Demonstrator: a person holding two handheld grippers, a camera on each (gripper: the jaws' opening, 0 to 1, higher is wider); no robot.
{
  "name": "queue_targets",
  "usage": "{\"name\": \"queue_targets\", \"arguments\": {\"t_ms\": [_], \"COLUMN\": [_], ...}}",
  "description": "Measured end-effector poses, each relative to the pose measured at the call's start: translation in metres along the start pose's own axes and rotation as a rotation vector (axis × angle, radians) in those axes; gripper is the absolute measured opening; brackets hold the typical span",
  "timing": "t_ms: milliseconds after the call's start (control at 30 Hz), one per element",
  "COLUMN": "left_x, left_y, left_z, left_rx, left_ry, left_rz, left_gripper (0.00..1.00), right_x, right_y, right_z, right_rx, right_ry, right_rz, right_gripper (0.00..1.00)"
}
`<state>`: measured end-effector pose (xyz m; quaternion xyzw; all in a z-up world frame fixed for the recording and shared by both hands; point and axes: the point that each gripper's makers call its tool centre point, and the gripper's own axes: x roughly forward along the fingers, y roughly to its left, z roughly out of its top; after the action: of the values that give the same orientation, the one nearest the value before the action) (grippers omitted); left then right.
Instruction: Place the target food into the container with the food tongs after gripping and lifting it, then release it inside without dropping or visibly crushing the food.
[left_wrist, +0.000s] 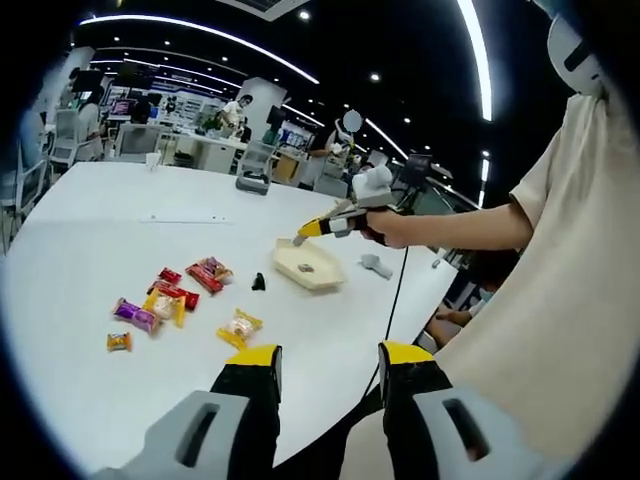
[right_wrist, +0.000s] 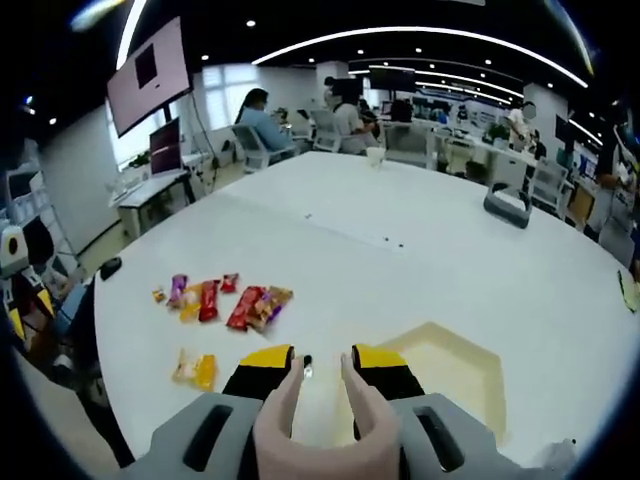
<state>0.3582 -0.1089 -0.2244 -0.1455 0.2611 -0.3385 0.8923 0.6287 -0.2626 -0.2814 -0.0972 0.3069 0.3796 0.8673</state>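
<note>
Two pink tongs (right_wrist: 320, 405) between right gripper (right_wrist: 322, 368) jaws, tips apart beside tray (right_wrist: 455, 375).

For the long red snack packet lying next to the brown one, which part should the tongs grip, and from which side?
Probably grip the red packet across its narrow middle, descending from above. It lies flat on the table, elongated, touching the brown packet, so closing across the width at its free side seems safest.

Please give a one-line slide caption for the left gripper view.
Right gripper hovers over the cream tray; wrapped snacks lie scattered on the white table.
</note>
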Motion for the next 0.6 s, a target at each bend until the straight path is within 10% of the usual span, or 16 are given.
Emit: {"name": "queue_targets", "arguments": {"t_ms": [600], "left_x": [-0.017], "left_y": [0.013], "left_z": [-0.006], "left_rx": [-0.032], "left_ry": [0.009], "left_rz": [0.035], "left_gripper": [0.38], "right_x": [0.035], "right_y": [0.03], "right_z": [-0.023], "right_rx": [0.075], "right_ry": [0.054], "right_rz": [0.024], "right_gripper": [0.22]}}
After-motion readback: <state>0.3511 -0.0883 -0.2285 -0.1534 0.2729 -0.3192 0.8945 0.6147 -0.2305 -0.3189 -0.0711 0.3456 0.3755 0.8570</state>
